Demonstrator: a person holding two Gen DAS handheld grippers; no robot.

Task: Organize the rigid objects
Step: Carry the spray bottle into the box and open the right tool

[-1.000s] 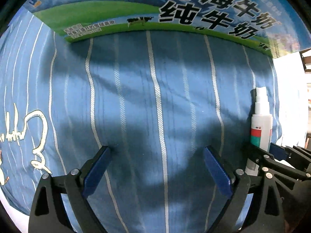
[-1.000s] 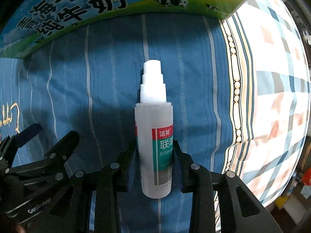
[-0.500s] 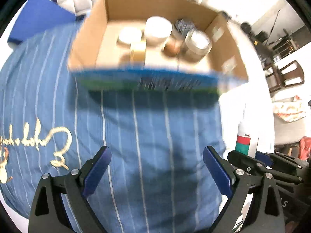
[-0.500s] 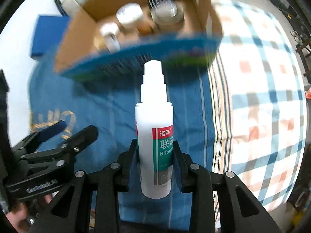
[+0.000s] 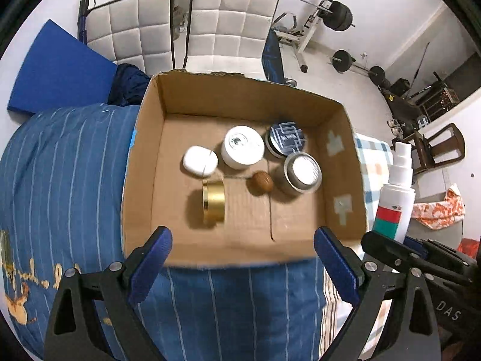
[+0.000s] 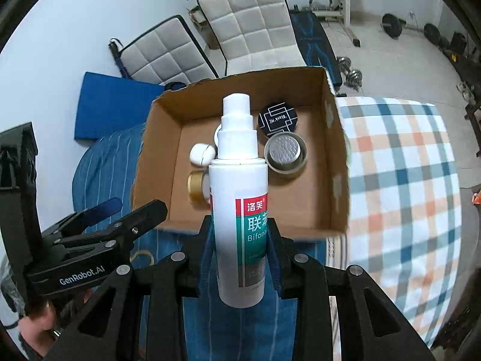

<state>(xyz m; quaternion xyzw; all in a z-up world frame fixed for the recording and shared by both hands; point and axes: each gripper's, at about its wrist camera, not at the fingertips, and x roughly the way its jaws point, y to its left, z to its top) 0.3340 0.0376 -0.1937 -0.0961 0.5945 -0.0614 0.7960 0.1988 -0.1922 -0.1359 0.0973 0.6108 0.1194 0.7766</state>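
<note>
My right gripper (image 6: 240, 240) is shut on a white spray bottle (image 6: 239, 198) with a red and green label, held upright above the bed in front of an open cardboard box (image 6: 333, 162). The bottle also shows in the left wrist view (image 5: 393, 198). The box (image 5: 141, 162) holds a white case (image 5: 200, 161), a white jar (image 5: 243, 147), a dark-lidded jar (image 5: 286, 140), a silver-lidded jar (image 5: 302, 173), a brown ball (image 5: 260, 183) and a gold tin (image 5: 213, 206). My left gripper (image 5: 242, 261) is open and empty, just before the box's near wall.
The box sits on a bed with a blue striped cover (image 5: 60, 180) and a checked sheet (image 6: 405, 195). Behind it are two white padded chairs (image 5: 228, 27), a blue mat (image 5: 57, 72) and gym weights (image 5: 339, 18). A wooden chair (image 5: 442, 150) stands at the right.
Both grippers have risen high above the bed, the right one lifting the spray bottle off the cover. The view now looks down into the box instead of at its printed side.
</note>
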